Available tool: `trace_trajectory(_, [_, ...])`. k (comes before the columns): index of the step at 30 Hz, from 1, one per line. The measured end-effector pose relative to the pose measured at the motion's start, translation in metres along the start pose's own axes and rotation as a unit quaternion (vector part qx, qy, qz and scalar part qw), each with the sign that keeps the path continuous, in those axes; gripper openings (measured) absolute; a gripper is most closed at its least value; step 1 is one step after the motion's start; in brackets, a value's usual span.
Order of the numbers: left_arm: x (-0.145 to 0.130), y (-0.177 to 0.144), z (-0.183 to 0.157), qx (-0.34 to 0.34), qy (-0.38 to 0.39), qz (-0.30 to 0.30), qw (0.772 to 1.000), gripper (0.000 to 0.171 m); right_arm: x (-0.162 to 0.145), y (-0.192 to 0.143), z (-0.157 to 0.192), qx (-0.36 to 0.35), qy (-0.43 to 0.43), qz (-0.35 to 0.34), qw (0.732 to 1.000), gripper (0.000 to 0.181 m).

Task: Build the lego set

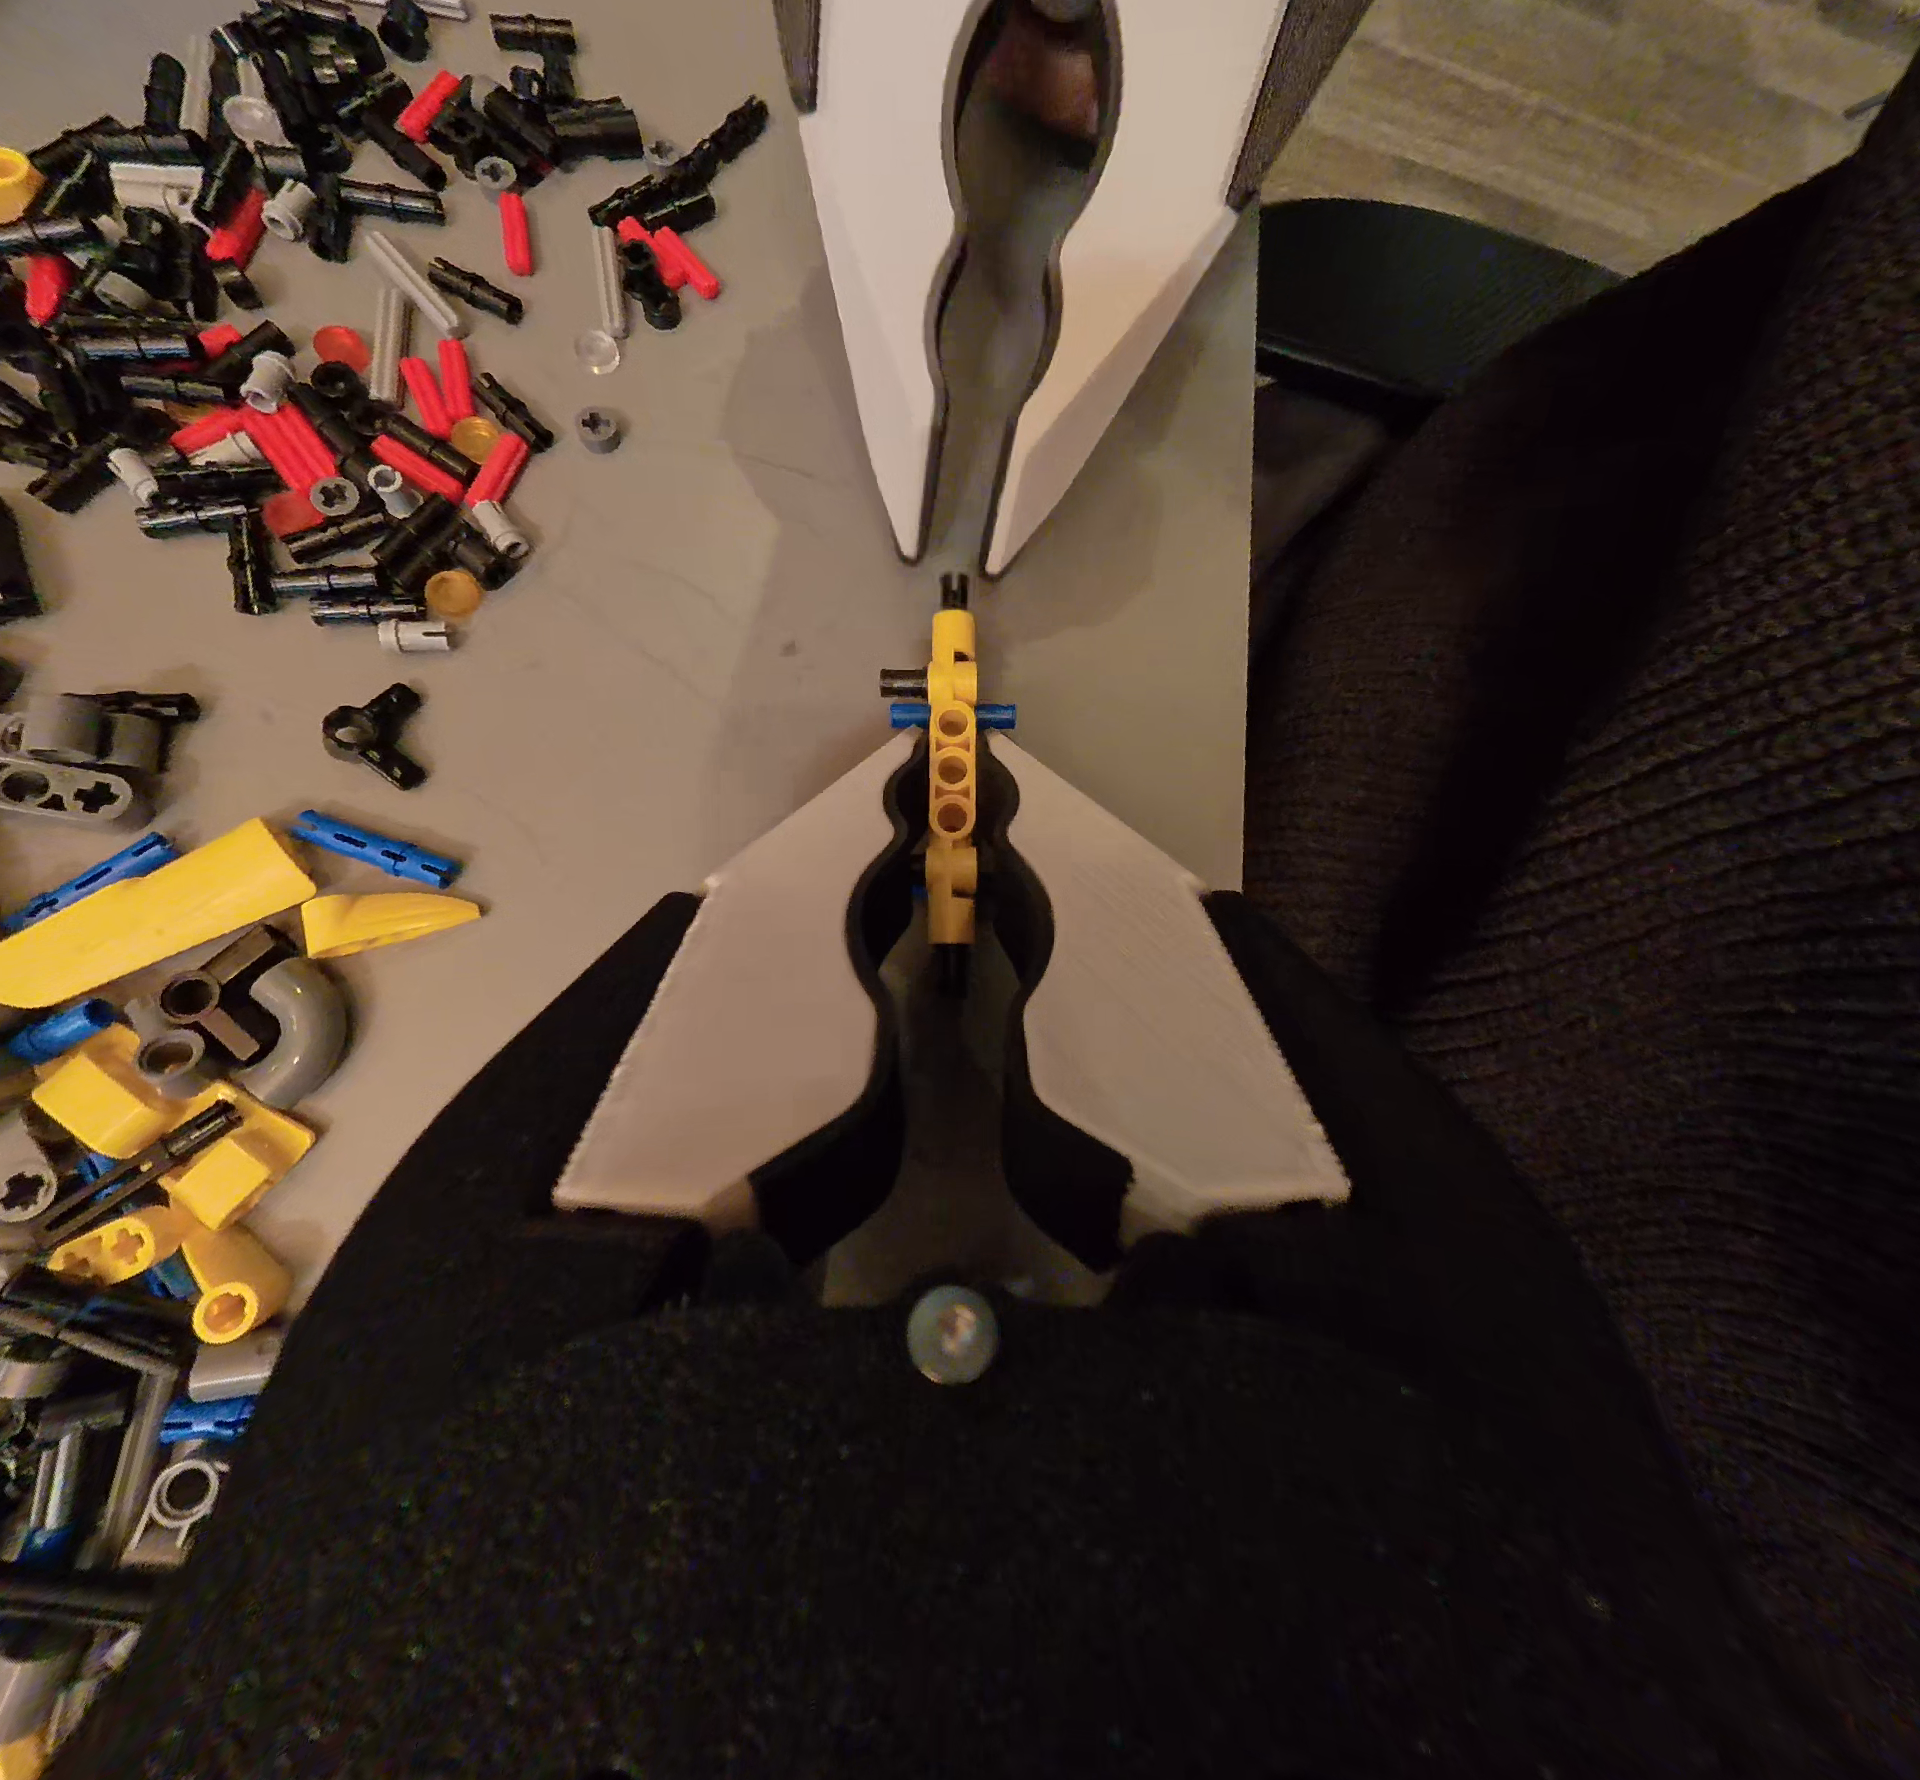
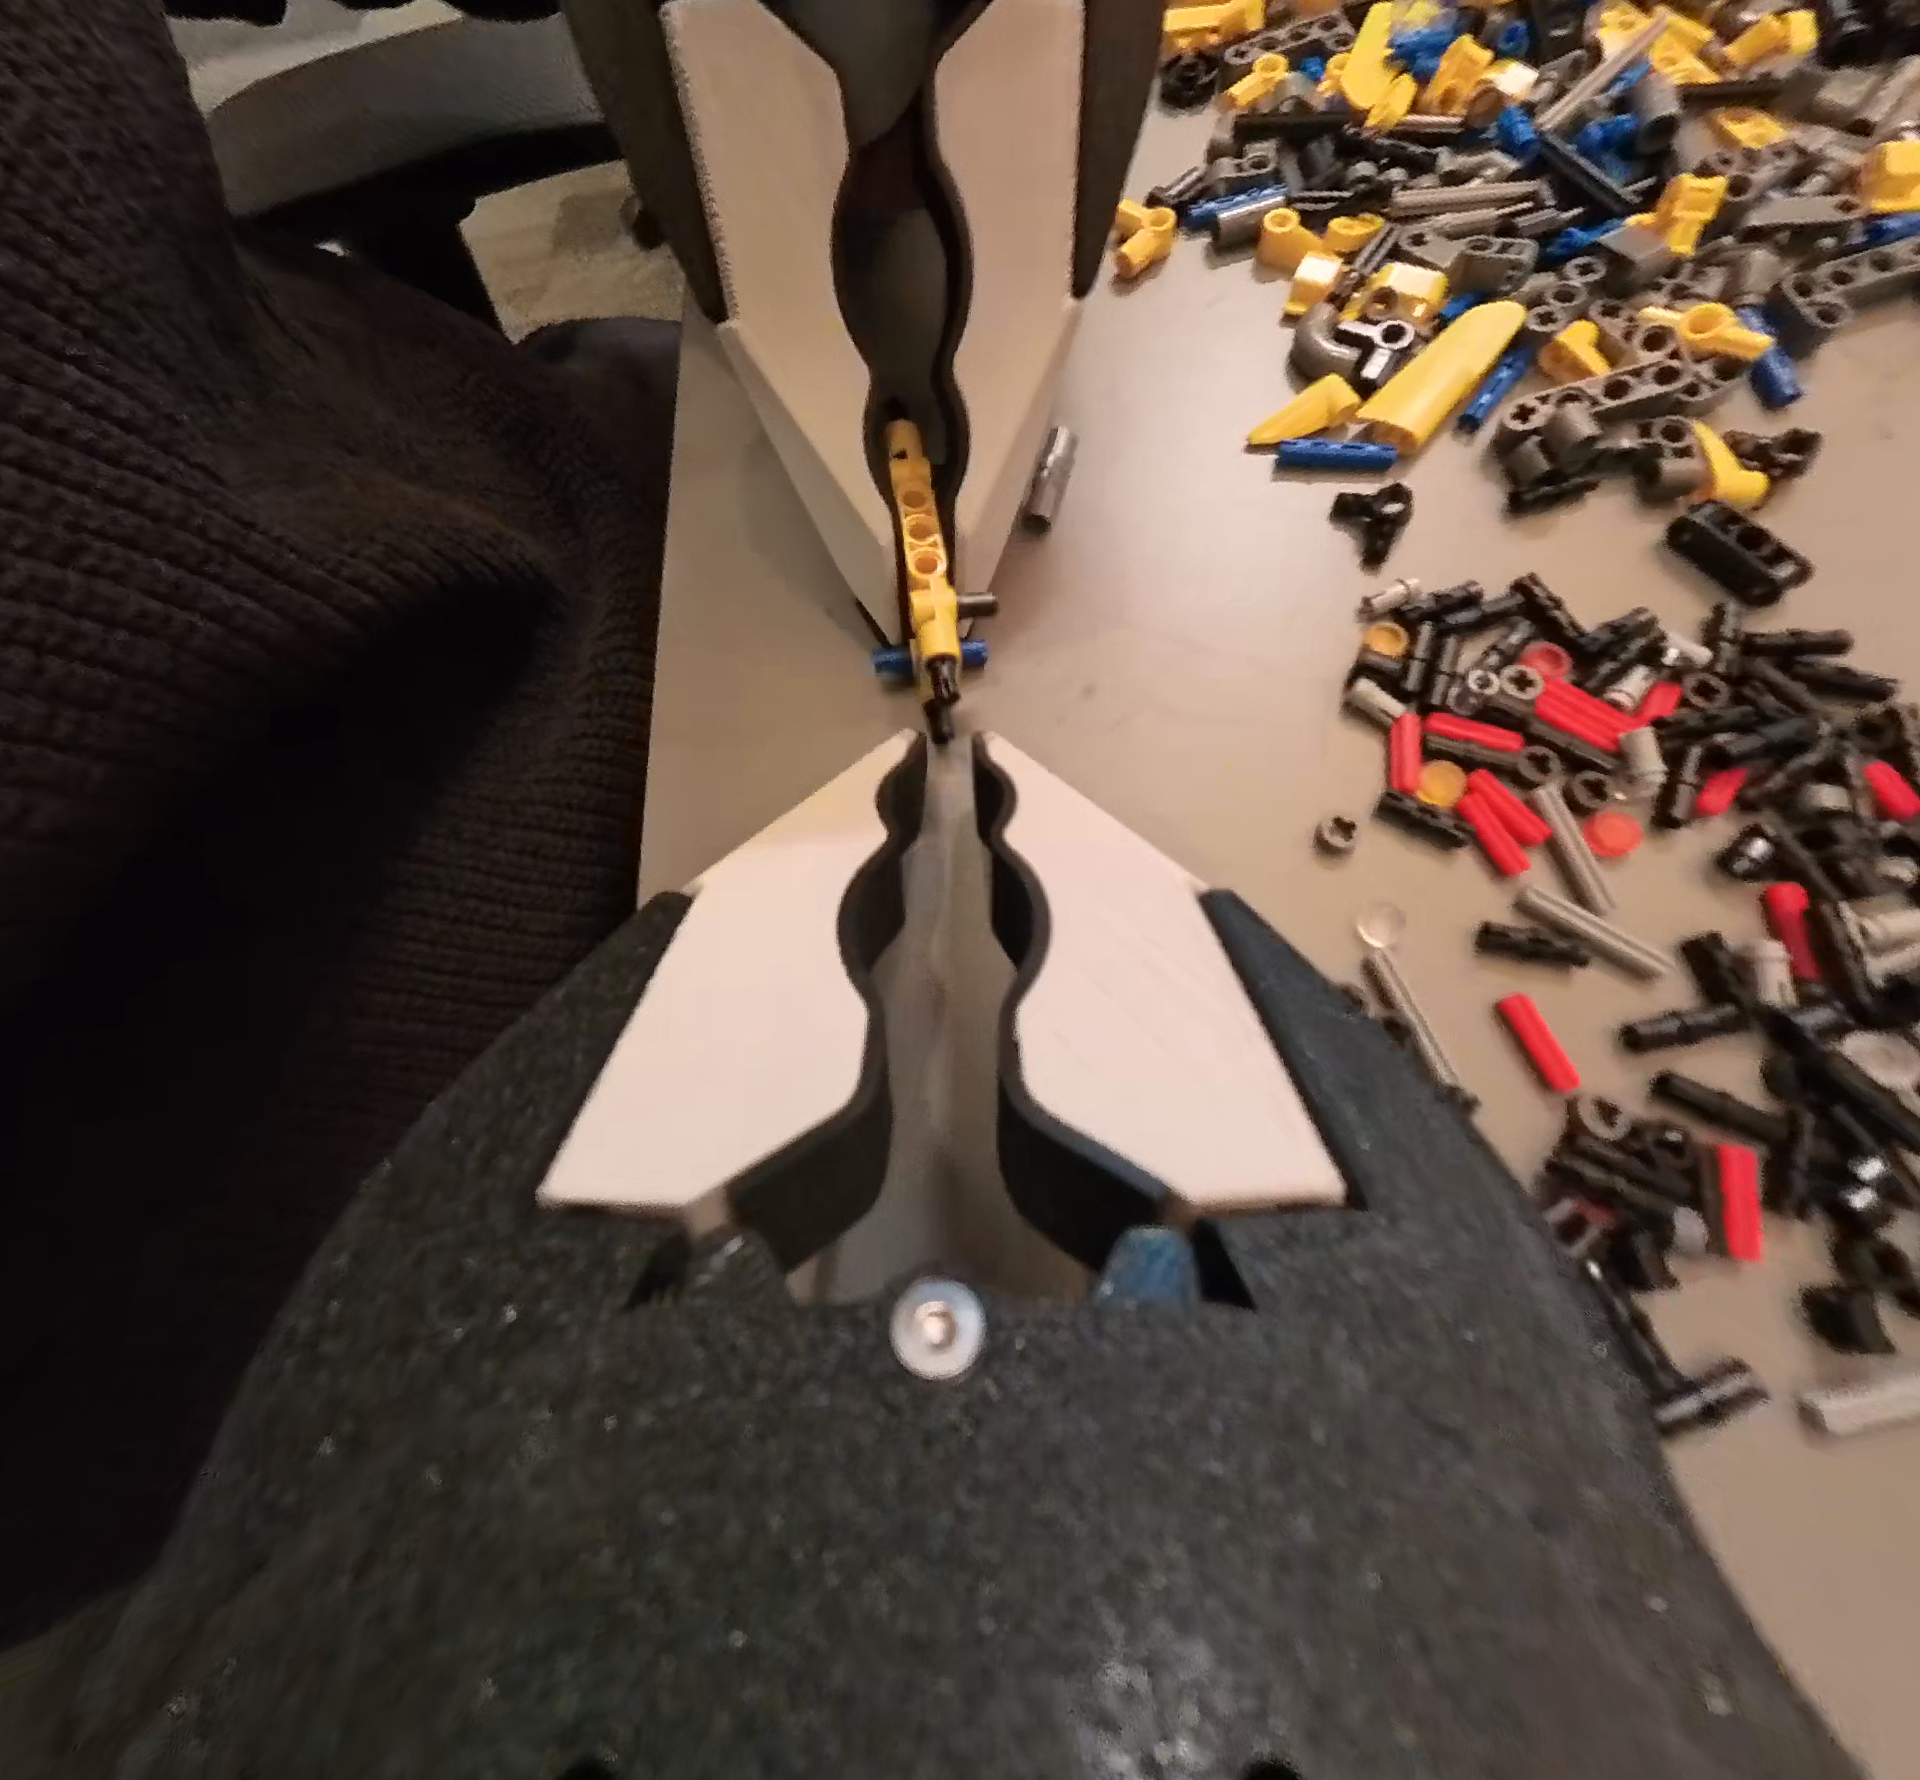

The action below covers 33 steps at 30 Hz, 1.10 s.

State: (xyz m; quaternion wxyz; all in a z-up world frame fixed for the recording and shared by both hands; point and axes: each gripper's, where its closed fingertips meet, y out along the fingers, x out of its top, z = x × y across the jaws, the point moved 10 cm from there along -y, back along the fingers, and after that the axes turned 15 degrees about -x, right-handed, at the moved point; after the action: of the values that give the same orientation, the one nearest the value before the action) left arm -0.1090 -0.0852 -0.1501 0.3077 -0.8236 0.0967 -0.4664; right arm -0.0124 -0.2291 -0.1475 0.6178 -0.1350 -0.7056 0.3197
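Left gripper (image 1: 951,743) clamped on yellow beam (image 1: 951,774) near the table (image 1: 1122,650) edge, black pin (image 1: 954,587) pointing out, offered tip-first. Right gripper (image 2: 948,743) nearly closed, empty, tips at the pin. Loose parts (image 1: 312,328) heaped toward the middle.

— How many grippers are seen?
— Two are counted: the left gripper (image 1: 951,743) and the right gripper (image 2: 948,743).

— And what is counted between them?
— One yellow beam (image 1: 951,774), in which three round holes are shown in a row. One blue pin (image 1: 953,715) is passed across it, and one black pin (image 1: 902,682) is seen sticking out sideways.

— What is counted on the bench (image 1: 675,650)?
— Two yellow curved panels (image 1: 156,909) are seen together, and one grey curved tube (image 1: 301,1024). The small black pins and red pins (image 1: 291,442) in the heap cannot be counted exactly.
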Motion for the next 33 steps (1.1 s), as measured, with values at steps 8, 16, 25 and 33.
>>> trace_trajectory(8, [0.015, -0.03, 0.016, -0.101, -0.146, -0.249, 0.952, 0.007, 0.01, -0.037, -0.022, -0.129, 0.093, -0.172, 0.972, 0.022])
trace_trajectory(16, [0.021, -0.046, 0.035, -0.088, -0.148, -0.365, 0.915, 0.007, 0.019, -0.049, -0.062, -0.239, 0.233, -0.359, 0.872, 0.022])
trace_trajectory(25, [0.02, -0.053, 0.022, 0.004, -0.033, -0.393, 0.919, 0.007, 0.025, -0.027, -0.051, -0.278, 0.15, -0.281, 0.906, 0.022])
trace_trajectory(33, [0.025, -0.046, 0.005, 0.132, 0.077, -0.336, 0.929, 0.007, 0.024, -0.026, -0.05, -0.245, 0.166, -0.293, 0.909, 0.022])
